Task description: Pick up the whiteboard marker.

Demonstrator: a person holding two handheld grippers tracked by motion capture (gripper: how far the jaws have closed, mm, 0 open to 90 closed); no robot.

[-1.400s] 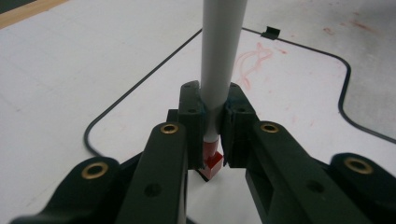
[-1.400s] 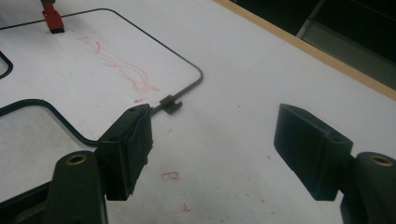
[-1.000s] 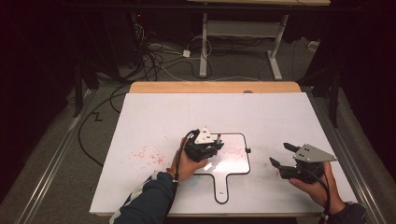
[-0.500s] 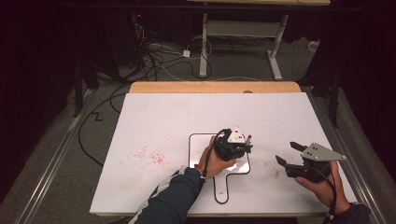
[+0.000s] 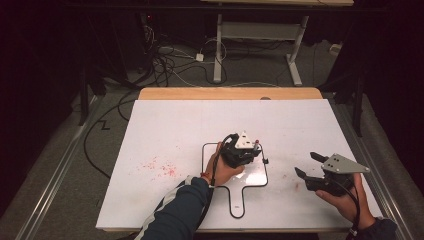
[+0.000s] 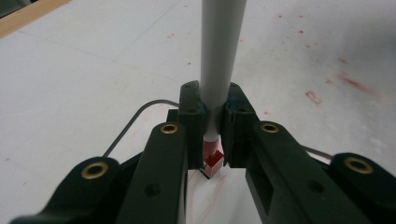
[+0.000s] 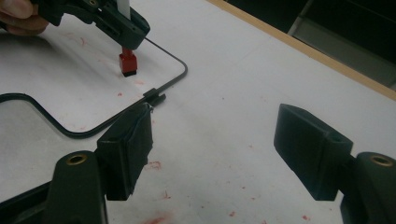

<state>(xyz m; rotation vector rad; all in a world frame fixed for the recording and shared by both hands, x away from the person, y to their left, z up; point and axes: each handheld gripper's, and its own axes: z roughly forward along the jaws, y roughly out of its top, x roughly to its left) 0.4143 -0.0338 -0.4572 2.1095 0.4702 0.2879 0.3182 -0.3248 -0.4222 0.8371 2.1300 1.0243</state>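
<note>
The desk [image 5: 310,120] lay bare beyond and left of the wire frame [image 5: 205,150]. Only the left gripper [image 5: 243,152] and marker [image 7: 127,60] stood over the frame's right part.

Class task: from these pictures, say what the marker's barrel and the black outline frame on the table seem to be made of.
Marker: probably smooth matte grey plastic, an even, seamless tube with a red tip. Frame: looks like thin black wire, likely coated metal, bent in round corners, with a small clip.
</note>
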